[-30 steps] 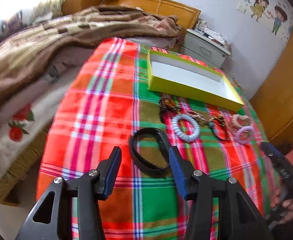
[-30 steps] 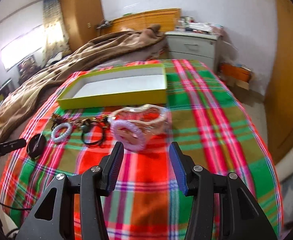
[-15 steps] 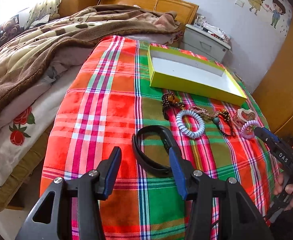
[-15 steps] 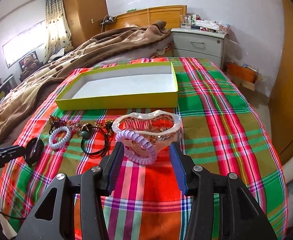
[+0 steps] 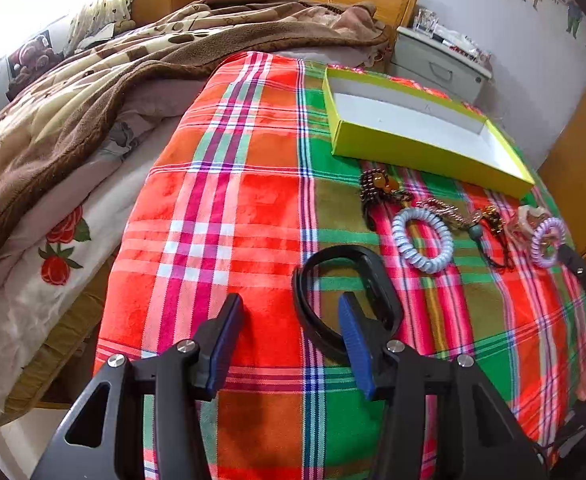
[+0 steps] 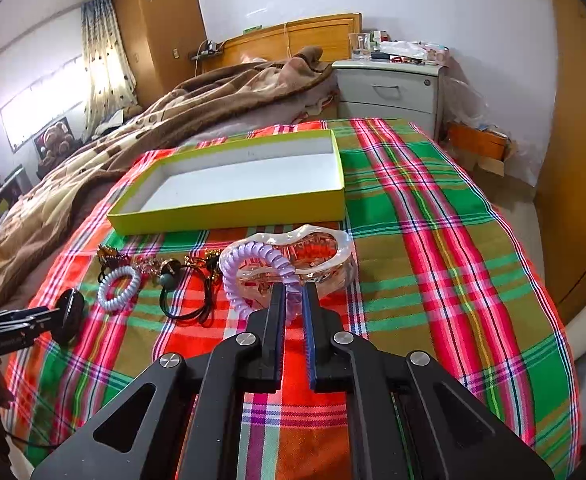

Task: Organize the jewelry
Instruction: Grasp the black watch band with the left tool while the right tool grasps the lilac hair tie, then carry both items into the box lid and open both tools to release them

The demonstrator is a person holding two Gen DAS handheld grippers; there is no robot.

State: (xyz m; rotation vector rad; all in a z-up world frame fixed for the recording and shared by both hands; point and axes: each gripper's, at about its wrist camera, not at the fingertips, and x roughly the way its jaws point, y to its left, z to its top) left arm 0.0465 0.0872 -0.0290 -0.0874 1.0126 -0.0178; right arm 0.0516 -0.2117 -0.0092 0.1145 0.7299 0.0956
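Right wrist view shows what has just changed: my right jaws (image 6: 292, 294) have been closing and now clench the near loop of the purple coil (image 6: 253, 270), which leans on the clear clip (image 6: 325, 258) just in front of the box (image 6: 229, 214). A second ago those jaws stood wide with nothing between them. So I judge the first piece is caught and ready to lift toward the box, which is still bare. My left jaws (image 5: 289, 332) stand released over the plaid table (image 5: 229, 208), the right finger inside the black band (image 5: 333, 280), pressing nothing. Only the left view shows that gap; only the right view shows the pinch on the coil, which the left view gives small at its far edge.
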